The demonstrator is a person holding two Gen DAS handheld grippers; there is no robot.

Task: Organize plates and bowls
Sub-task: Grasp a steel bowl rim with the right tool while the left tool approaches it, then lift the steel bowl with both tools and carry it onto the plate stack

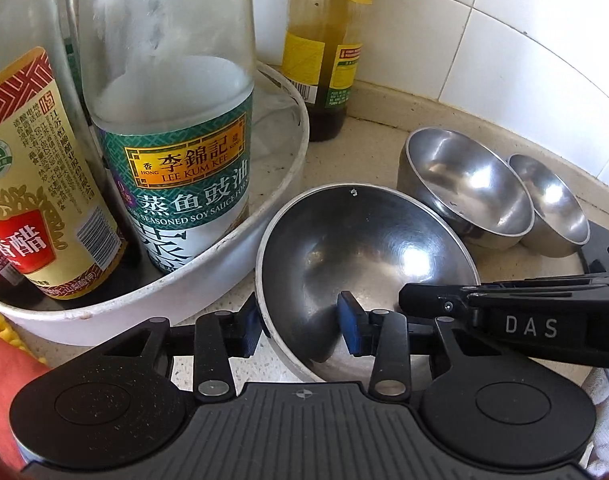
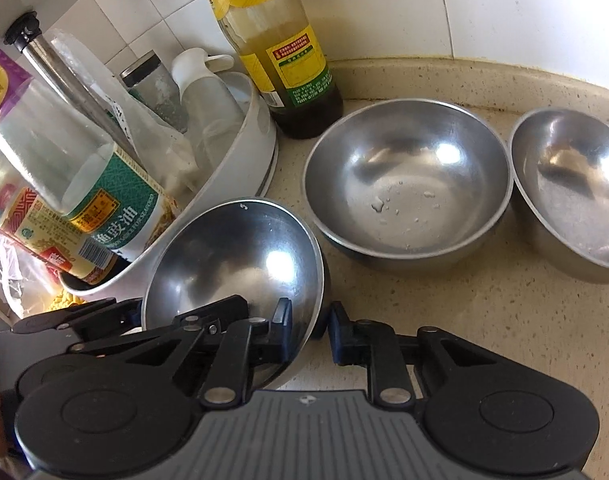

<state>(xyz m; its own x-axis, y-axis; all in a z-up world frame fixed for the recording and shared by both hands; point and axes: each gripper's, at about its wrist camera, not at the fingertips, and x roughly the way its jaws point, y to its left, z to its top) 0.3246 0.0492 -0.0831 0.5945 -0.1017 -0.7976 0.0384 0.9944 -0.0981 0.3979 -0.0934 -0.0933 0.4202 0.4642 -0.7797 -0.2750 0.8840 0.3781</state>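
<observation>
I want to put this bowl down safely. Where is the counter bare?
Bare counter lies right of the held bowl, in front of the middle bowl and right bowl. The left is crowded: white tray with bottles.

Each hand-held gripper is black plastic with blue finger pads, silver rivets, round side discs and a ribbed grey top; one arm reads "DAS".

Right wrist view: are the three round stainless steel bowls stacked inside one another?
No: the three round stainless steel bowls sit separately, side by side on the speckled beige countertop.
</observation>
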